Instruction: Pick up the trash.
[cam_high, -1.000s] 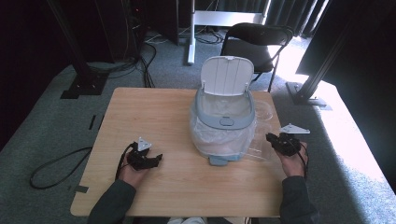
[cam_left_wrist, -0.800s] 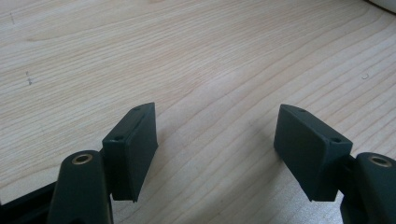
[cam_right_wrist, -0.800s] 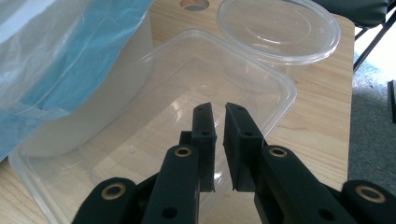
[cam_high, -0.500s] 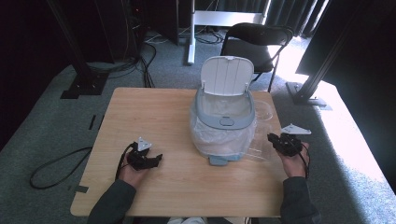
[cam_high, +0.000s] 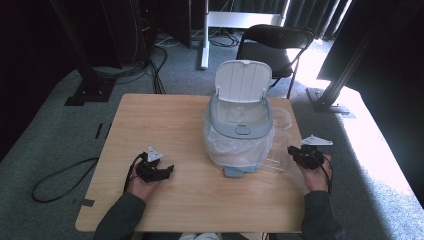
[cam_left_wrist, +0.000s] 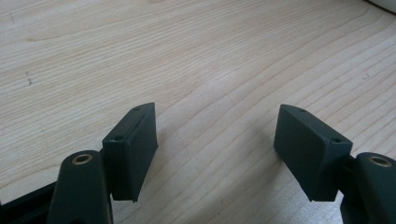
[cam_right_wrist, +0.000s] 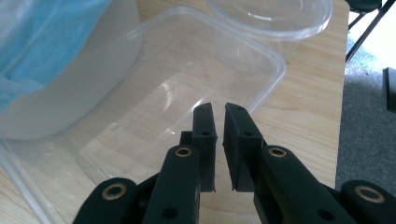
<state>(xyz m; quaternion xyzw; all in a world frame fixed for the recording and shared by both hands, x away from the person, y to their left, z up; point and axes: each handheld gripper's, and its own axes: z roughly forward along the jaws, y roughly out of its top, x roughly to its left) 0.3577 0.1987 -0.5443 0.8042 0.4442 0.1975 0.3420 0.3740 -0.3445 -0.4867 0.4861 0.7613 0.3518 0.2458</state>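
Observation:
A pale blue-grey bin (cam_high: 240, 131) lined with a clear bag stands mid-table, its white lid (cam_high: 243, 80) tipped up at the back. A clear rectangular plastic container (cam_high: 278, 161) lies just right of it. My right gripper (cam_high: 293, 151) sits at that container's right edge. In the right gripper view the jaws (cam_right_wrist: 219, 109) stand almost together, with the container's (cam_right_wrist: 187, 70) near rim running between them. My left gripper (cam_high: 167, 171) rests low at the table's front left. Its jaws (cam_left_wrist: 215, 116) are wide apart over bare wood, with nothing between them.
A round clear tub (cam_high: 283, 118) (cam_right_wrist: 271, 18) sits behind the rectangular container, near the wooden table's (cam_high: 165, 120) right edge. A black chair (cam_high: 275, 42) stands beyond the far side. Cables trail over the grey carpet at left.

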